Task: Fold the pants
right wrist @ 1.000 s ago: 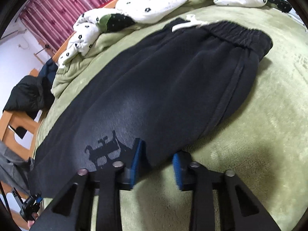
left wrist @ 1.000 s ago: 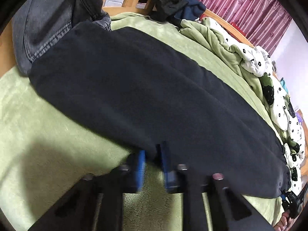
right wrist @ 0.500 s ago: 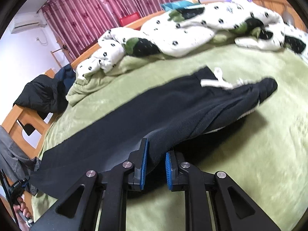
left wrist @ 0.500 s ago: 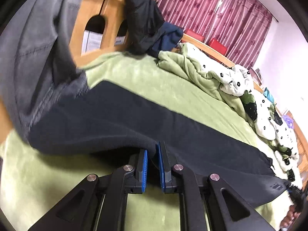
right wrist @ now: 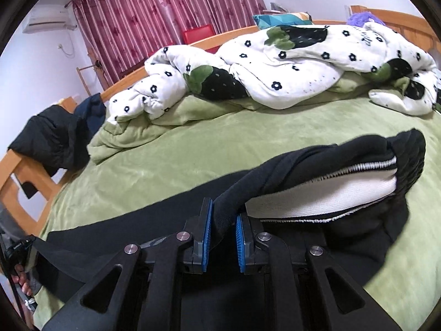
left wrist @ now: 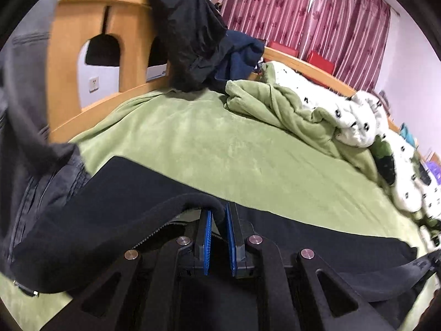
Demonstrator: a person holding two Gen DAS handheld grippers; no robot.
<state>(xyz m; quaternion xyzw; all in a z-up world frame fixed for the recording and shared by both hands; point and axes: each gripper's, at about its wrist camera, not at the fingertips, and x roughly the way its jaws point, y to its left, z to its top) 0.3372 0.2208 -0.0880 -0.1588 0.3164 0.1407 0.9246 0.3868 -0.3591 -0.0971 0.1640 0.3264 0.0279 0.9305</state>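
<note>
Black pants [right wrist: 176, 220] stretched across green blanket [right wrist: 248, 138], near edge raised off it; left gripper [left wrist: 219, 229] clamped narrow on leg-end hem; right gripper [right wrist: 223, 234] clamped on waistband-end edge, white lining exposed; patterned quilt [right wrist: 289, 69] beyond

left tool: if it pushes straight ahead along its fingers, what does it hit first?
Beyond the pants edge it grips, the left tool would probably meet the green bed cover first; it points slightly downward at open blanket. Depth is hard to judge through the fisheye.
</note>
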